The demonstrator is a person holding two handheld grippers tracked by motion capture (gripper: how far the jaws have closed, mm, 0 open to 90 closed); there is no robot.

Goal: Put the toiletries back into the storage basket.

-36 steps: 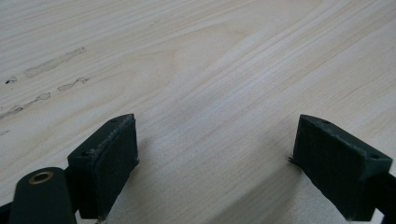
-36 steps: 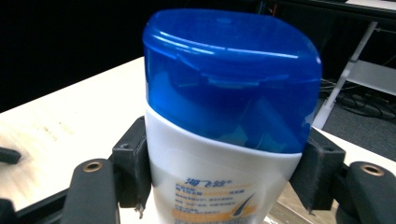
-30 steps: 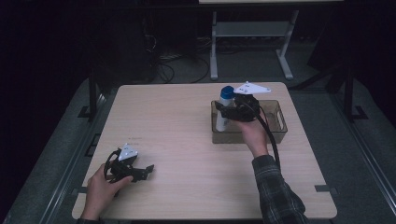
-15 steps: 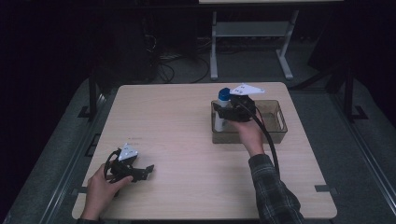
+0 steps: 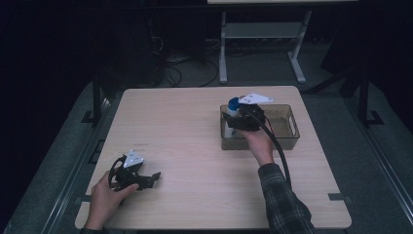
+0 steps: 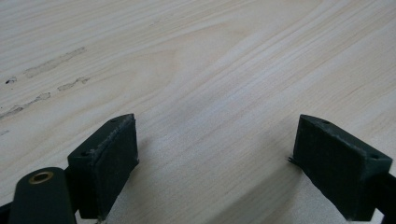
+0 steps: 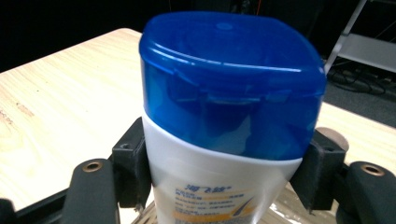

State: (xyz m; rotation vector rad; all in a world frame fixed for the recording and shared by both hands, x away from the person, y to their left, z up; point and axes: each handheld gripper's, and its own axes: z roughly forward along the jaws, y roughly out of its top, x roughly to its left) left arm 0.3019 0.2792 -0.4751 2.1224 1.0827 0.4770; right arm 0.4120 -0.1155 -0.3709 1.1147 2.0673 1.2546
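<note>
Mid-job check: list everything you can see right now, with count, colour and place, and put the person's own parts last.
White plastic bottle with a blue cap: one, white and blue, upright at the left end of the bin, between the right gripper's jaws.
Clear rectangular plastic bin: one, smoky transparent, on the table's right side.
Light wooden table: one, pale wood, centre of the high view.
White metal stand: one, white, on the floor beyond the table.
Left gripper: one, black, jaws open over bare wood near the table's front left.
Right gripper: one, black, jaws closed on the bottle below its cap.
Plaid sleeve: one, dark, on the right forearm.
</note>
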